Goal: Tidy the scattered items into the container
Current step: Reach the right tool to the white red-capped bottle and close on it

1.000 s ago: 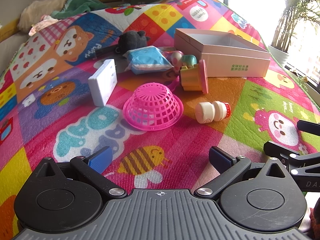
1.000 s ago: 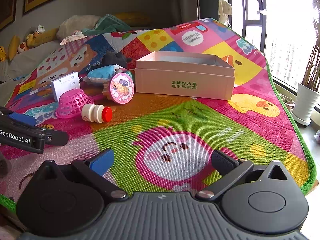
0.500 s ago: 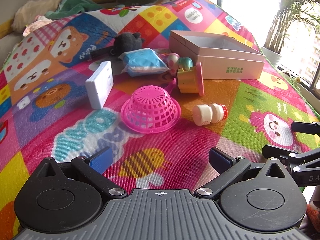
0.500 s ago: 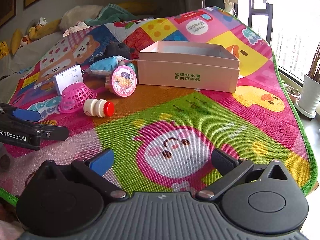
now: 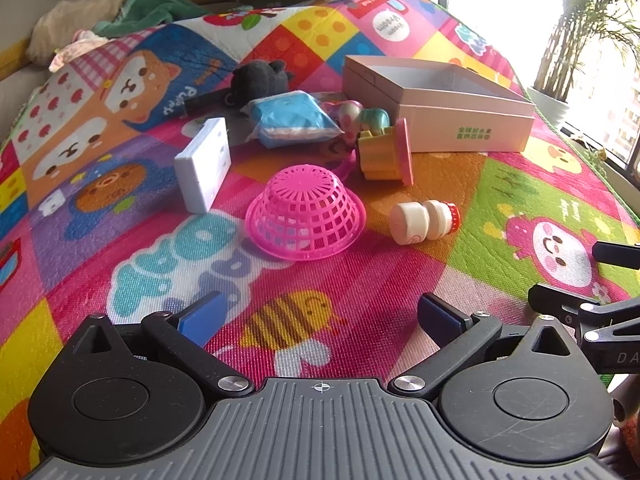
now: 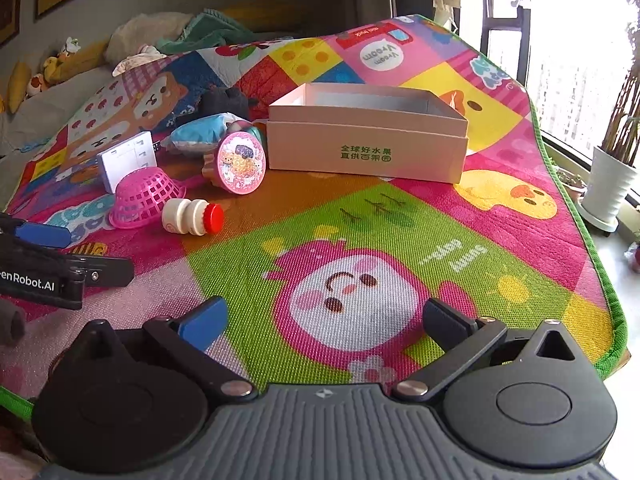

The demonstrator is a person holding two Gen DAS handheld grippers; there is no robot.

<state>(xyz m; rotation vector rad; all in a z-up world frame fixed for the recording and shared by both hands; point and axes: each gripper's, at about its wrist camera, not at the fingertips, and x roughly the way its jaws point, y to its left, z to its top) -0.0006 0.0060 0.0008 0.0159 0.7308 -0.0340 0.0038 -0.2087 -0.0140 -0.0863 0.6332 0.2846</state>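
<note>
An open pink cardboard box [image 5: 460, 128] [image 6: 368, 148] stands on the colourful play mat. Scattered left of it lie an upturned pink basket [image 5: 306, 212] [image 6: 146, 196], a small white bottle with a red cap [image 5: 424, 221] [image 6: 192, 216], a white rectangular case [image 5: 204, 164] [image 6: 126, 158], a blue packet [image 5: 290, 118] [image 6: 204, 132], a yellow cup with a pink lid [image 5: 384, 152] [image 6: 240, 162] and a dark plush toy [image 5: 260, 78] [image 6: 224, 100]. My left gripper [image 5: 320, 314] is open and empty, short of the basket. My right gripper [image 6: 324, 320] is open and empty over the mat's green patch.
The mat's green edge [image 6: 600, 260] drops off on the right, with a potted plant [image 6: 612, 176] and window beyond. Pillows and cloths [image 5: 120, 20] lie at the far left end. Each gripper shows at the edge of the other's view.
Both grippers have moved slightly forward toward the items and stayed open. Nothing on the mat has moved.
</note>
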